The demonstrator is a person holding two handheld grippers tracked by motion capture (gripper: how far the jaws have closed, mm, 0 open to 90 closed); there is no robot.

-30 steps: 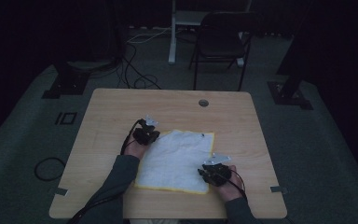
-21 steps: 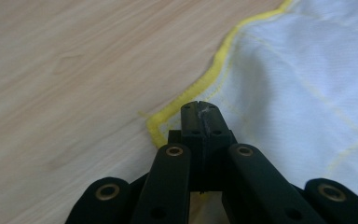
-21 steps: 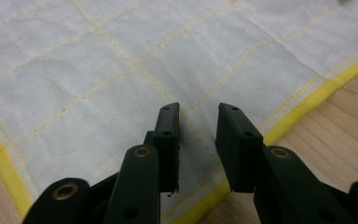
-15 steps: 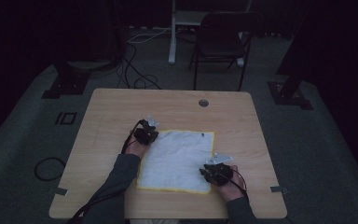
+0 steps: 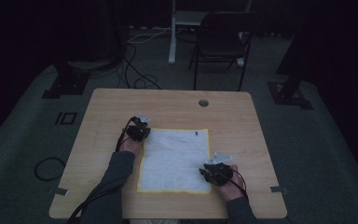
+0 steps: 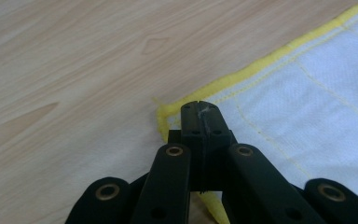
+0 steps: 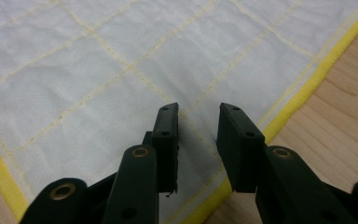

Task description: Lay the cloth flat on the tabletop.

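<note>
Left gripper view: left claw closed over cloth corner

Left tongs jaws closed together, arm stretched forward; right tongs jaws parted, near

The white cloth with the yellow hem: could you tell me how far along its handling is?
Done: the cloth lies flat on the table. In hand: the left gripper has shut at its far-left corner; the right gripper, jaws apart, hovers over the near-right edge. Left: gripping there, then folding, apparently.
</note>
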